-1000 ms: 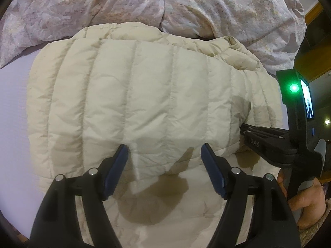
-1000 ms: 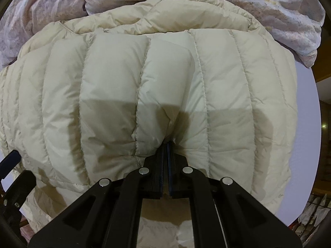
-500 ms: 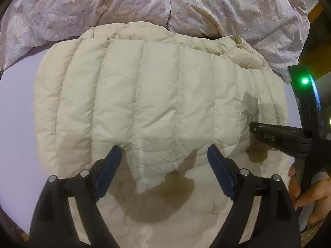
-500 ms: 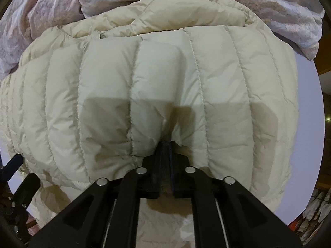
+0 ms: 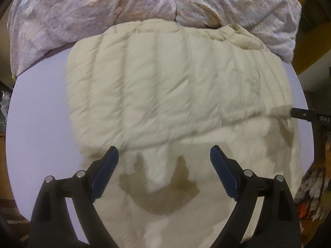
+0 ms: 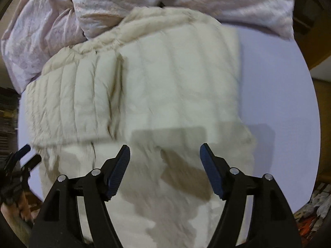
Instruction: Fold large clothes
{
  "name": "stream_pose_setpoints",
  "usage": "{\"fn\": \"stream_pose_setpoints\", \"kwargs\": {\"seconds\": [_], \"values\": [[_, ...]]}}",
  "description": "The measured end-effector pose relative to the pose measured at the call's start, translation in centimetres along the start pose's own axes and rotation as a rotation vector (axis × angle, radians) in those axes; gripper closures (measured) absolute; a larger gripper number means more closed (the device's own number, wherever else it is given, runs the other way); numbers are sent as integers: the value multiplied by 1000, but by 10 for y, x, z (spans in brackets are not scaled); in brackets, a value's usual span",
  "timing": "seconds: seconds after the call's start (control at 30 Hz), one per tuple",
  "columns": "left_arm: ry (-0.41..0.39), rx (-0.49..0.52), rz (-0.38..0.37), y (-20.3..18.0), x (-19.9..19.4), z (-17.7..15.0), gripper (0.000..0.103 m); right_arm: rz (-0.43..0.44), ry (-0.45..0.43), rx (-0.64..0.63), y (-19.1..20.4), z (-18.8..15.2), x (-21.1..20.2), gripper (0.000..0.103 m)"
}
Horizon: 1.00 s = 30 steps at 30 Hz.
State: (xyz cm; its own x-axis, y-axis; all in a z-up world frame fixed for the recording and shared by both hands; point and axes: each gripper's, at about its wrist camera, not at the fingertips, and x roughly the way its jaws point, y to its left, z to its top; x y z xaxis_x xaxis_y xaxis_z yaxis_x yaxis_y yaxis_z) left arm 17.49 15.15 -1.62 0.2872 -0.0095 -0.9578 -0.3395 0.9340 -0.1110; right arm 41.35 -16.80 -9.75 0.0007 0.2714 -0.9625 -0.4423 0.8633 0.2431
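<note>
Both claws opening, empty: left claw (image 5: 164, 165) | right claw (image 6: 164, 161) | jacket (image 5: 175, 95) edges ringed by bare table (image 5: 41, 111)

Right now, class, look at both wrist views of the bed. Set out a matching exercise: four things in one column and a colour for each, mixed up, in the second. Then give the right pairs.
Things:
1. jacket
2. duvet
3. sheet
4. pads of the right gripper

Colours:
A. dark blue
B. plain pale lilac
C. cream
D. pinkish floral print

Pairs: 1-C, 2-D, 3-B, 4-A
</note>
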Motion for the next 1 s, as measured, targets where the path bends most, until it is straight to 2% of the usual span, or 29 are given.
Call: {"fn": "stream_pose_setpoints", "kwargs": {"seconds": [0.17,0.3,0.4,0.53,0.73,0.9,1.0], "values": [[90,19,-5,36,-10,-41,13,42,112,72,-43,-66,-5,29],[172,-9,-39,68,-9,-82,13,86,209,169,-86,-113,-1,29],[217,-39,-55,85,-5,-112,13,135,252,243,-112,-143,6,29],[264,-92,-105,100,4,-147,19,199,291,317,-142,-179,12,29],[295,-157,-172,105,17,-182,28,284,330,351,-152,-210,18,29],[246,-188,-206,103,15,-191,31,372,356,317,-143,-223,20,32],[236,-206,-246,97,15,-200,42,416,379,283,-126,-228,26,35]]}}
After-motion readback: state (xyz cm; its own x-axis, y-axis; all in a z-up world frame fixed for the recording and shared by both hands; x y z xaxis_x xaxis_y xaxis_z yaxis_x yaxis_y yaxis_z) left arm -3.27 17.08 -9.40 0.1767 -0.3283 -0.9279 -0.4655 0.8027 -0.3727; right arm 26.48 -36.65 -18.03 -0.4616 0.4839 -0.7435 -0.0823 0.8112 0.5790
